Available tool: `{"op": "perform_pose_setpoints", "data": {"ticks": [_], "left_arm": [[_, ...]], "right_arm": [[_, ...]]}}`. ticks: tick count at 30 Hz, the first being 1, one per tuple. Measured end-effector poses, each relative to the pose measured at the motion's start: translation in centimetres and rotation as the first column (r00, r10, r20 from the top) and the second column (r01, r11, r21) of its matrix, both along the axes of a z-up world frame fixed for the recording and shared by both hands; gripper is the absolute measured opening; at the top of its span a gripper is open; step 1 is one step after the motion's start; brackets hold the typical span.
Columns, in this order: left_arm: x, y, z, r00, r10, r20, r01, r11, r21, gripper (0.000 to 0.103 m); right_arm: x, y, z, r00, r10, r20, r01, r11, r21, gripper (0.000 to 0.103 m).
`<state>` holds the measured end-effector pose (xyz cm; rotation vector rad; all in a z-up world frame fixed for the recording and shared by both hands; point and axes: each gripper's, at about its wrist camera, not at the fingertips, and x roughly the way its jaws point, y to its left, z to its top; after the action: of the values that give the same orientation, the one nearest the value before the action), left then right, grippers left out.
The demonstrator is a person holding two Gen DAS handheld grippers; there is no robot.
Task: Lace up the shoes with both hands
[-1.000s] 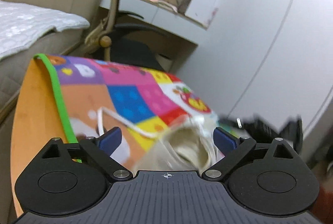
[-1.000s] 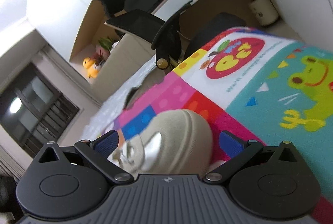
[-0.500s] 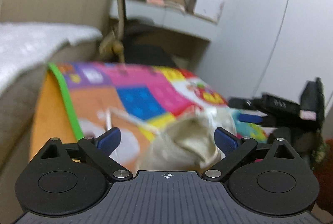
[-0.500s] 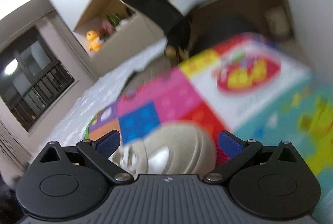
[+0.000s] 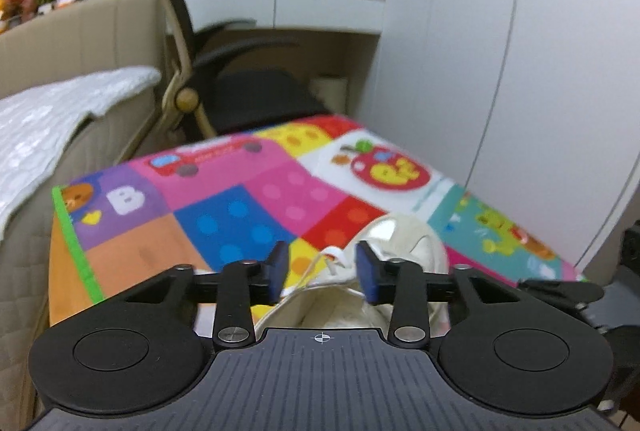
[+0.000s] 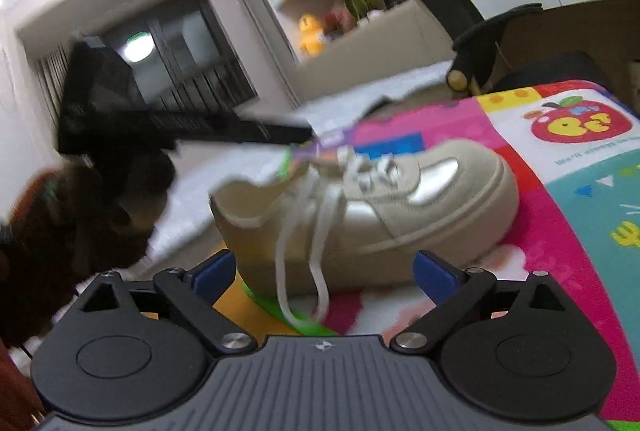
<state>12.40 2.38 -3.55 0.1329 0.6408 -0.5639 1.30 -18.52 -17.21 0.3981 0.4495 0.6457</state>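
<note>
Beige shoe (image 6: 360, 215) on the play mat (image 5: 240, 207), near its green-edged side. Lower eyelets threaded; two white lace ends (image 6: 304, 263) hang loose, untied. Left tool (image 5: 322, 273) closing around lace at the tongue; right tool (image 6: 324, 277) wide, empty.

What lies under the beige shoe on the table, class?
Under the shoe lies a colourful play mat: pink and red squares and a green edge show around its sole. The mat's pattern directly beneath the sole is covered, and so is whatever the mat lies on.
</note>
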Motion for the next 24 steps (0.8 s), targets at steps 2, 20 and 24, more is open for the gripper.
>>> {"op": "perform_pose_setpoints", "data": {"ticks": [2, 20, 24], "left_arm": [[0.6, -0.5, -0.4, 1.000, 0.014, -0.026, -0.013, 1.000, 0.026, 0.037], [-1.1, -4.6, -0.7, 0.998, -0.034, 0.044, 0.023, 0.971, 0.238, 0.007], [-1.1, -4.8, -1.0, 0.999, -0.029, 0.029, 0.021, 0.968, 0.249, 0.006]], "right_arm": [[0.8, -1.0, -0.6, 0.999, 0.030, -0.043, -0.027, 0.997, 0.074, 0.103], [2.8, -1.3, -2.4, 0.984, 0.118, -0.134, -0.090, 0.976, 0.196, 0.103], [2.9, -1.7, -2.6, 0.983, 0.115, -0.145, -0.078, 0.969, 0.235, 0.103]]}}
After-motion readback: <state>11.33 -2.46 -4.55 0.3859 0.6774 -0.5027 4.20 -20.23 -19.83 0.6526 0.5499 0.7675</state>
